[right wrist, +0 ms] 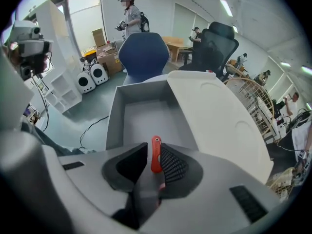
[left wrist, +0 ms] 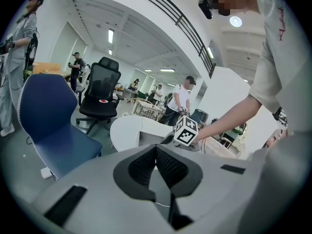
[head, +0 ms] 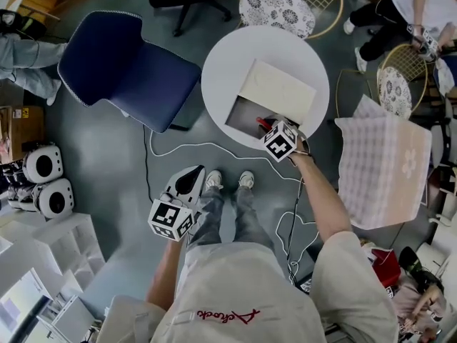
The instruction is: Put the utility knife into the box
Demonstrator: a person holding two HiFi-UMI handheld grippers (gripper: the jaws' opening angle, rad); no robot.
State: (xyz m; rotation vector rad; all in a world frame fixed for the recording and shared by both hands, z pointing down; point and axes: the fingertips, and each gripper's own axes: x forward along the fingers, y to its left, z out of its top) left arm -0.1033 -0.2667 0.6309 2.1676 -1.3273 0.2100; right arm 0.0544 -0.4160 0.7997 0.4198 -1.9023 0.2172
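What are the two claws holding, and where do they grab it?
Left claw: nothing. In the right claw, the slim red utility knife stands between open jaws, leaning on one pad, not pinched.

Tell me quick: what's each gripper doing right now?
Left gripper: shut, nothing between its jaws.
Right gripper: open; the red utility knife stands between its jaws, clear of one pad, above the box.

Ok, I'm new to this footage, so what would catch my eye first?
The red utility knife stands between the right gripper's open jaws, over the open grey box on the round white table. Then the big blue chair, left of the table in the head view.
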